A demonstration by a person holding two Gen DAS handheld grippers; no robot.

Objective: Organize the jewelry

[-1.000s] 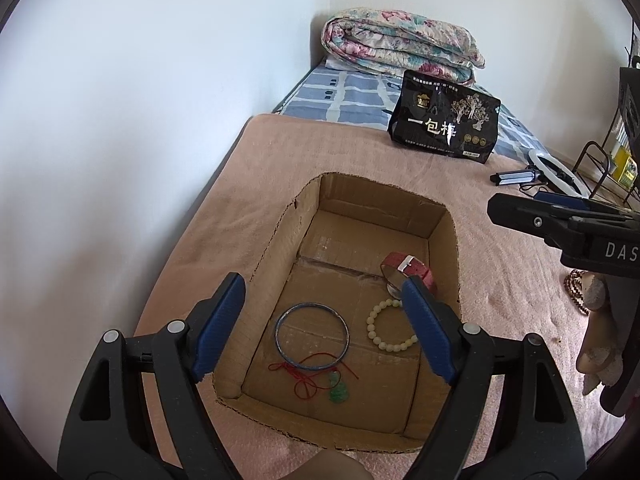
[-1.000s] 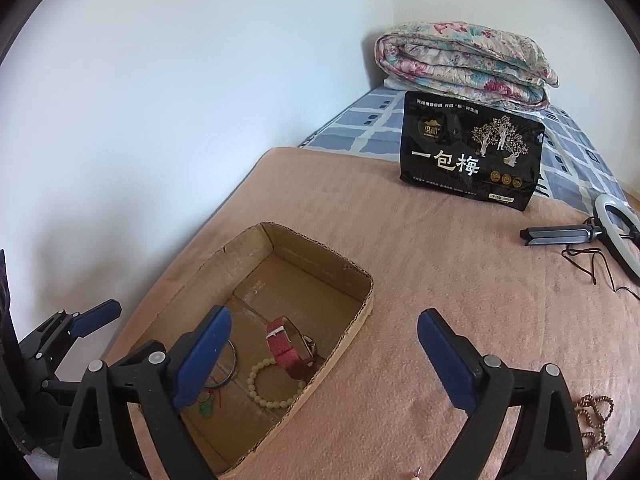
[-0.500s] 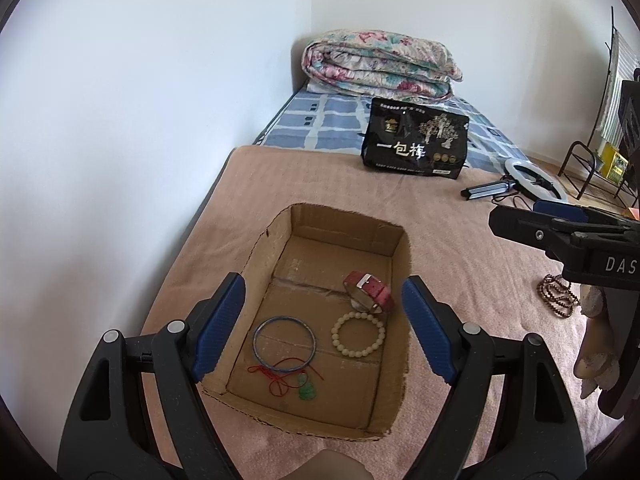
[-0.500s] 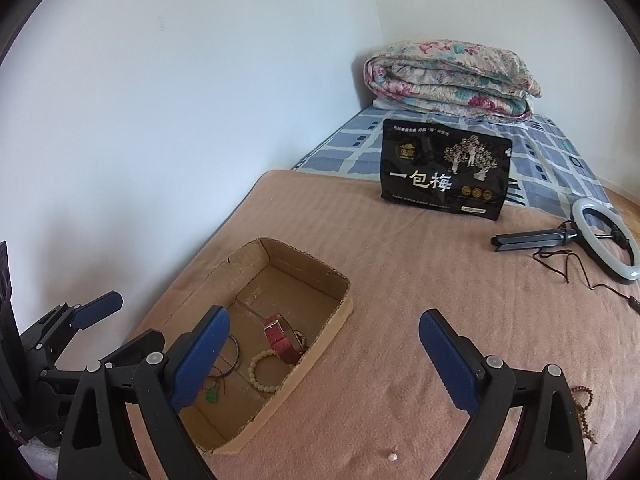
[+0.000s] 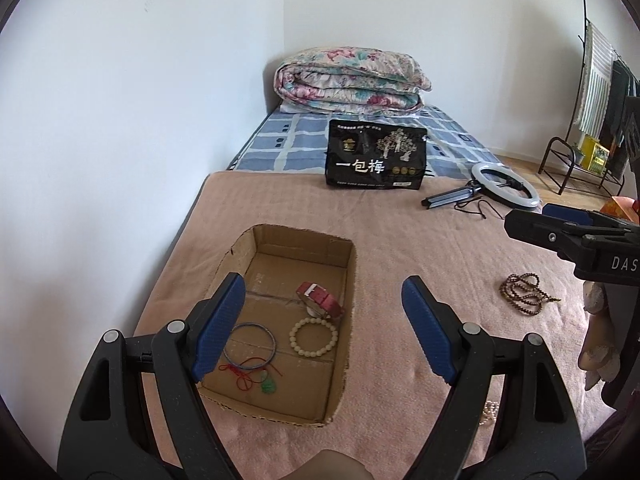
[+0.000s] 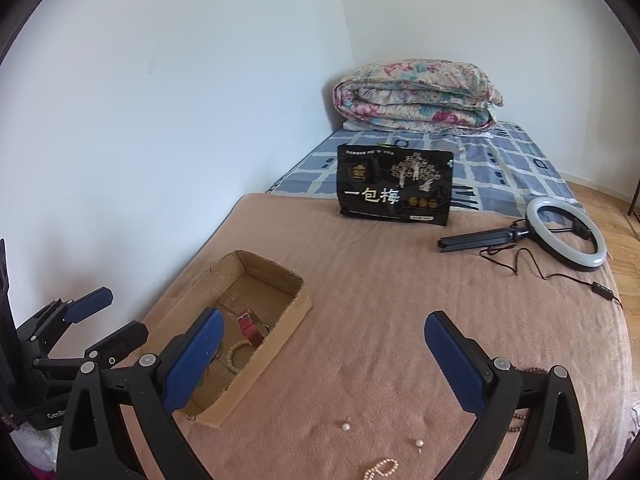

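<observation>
An open cardboard box (image 5: 288, 240) lies on the pink blanket. In it are a red-strap watch (image 5: 320, 300), a white bead bracelet (image 5: 314, 337), a blue bangle (image 5: 250, 345) and a red cord with a green pendant (image 5: 256, 380). My left gripper (image 5: 324, 282) hovers open above the box, holding nothing. My right gripper (image 6: 325, 316) is empty, its jaws opening, over bare blanket right of the box (image 6: 264, 264). Below it lie two loose pearls (image 6: 345, 427) and a pearl string (image 6: 382, 468). A brown bead necklace (image 5: 524, 294) lies on the blanket to the right.
A black snack bag (image 5: 376, 160) stands beyond the box, with a ring light (image 5: 504, 188) and its cable to its right. A folded floral quilt (image 5: 352, 80) sits at the bed's far end. A white wall runs along the left; a metal rack (image 5: 576, 160) stands at far right.
Both grippers have drawn back and risen, so the box looks smaller and farther. The brown necklace came fully into the left view, and the pearls into the right view.
</observation>
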